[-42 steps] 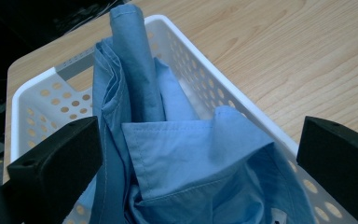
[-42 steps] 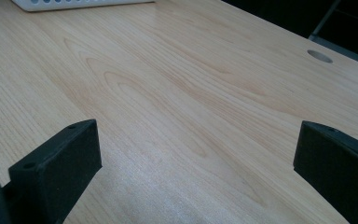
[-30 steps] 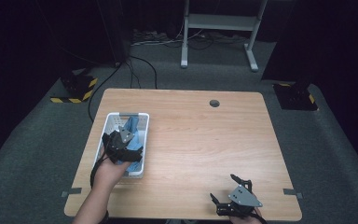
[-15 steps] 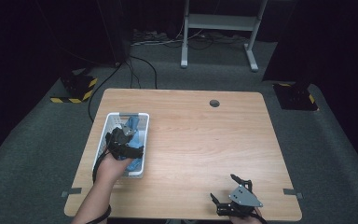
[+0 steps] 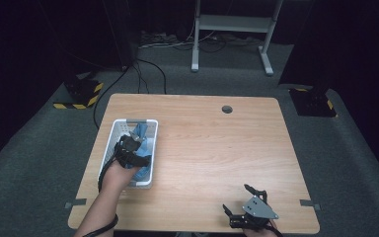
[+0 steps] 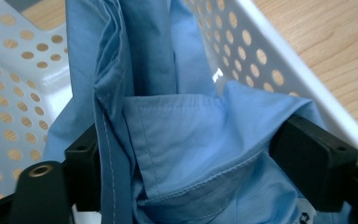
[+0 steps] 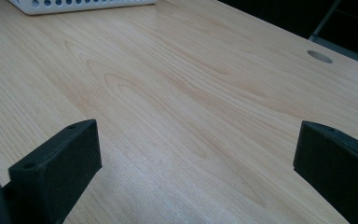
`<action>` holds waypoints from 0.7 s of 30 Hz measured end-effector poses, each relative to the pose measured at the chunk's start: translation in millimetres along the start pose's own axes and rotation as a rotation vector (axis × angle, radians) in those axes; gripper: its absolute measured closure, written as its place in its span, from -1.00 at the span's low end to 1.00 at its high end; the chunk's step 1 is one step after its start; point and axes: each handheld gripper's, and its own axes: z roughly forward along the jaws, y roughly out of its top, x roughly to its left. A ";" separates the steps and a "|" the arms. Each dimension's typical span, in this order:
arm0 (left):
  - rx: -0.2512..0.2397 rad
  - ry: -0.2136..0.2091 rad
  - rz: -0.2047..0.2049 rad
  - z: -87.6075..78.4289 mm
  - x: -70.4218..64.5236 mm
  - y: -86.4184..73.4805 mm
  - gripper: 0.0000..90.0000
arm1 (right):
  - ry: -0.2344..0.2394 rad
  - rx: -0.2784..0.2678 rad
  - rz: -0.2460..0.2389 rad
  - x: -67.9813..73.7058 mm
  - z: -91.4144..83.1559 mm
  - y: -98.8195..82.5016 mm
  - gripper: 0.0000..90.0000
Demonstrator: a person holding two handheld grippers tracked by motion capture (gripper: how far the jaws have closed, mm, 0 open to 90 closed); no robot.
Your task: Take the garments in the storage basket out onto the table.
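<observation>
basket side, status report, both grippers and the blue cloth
Left gripper open, jaws astride bunched blue cloth inside white basket. Right gripper open, empty, low over bare table near front edge. Nothing in the way.

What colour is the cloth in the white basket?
Light blue cloth, plain with stitched hems, clearest in the left gripper view.

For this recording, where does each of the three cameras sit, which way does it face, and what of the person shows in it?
High view: above the person's side, looking forward and down on the wooden table; both forearms enter from the bottom, left tongs in the white basket, right tongs near the front edge.
Left gripper view: rides the left tongs, looking along their open jaws around the blue shirt.
Right gripper view: rides the right tongs, looking across bare tabletop between open jaws.
Shared: the basket and the table's round hole appear in the high and right gripper views.
</observation>
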 end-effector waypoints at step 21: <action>0.091 0.032 0.044 13.0 -0.1 3.5 0.57 | 0.006 -0.009 0.016 -1.7 -0.8 -0.4 -0.99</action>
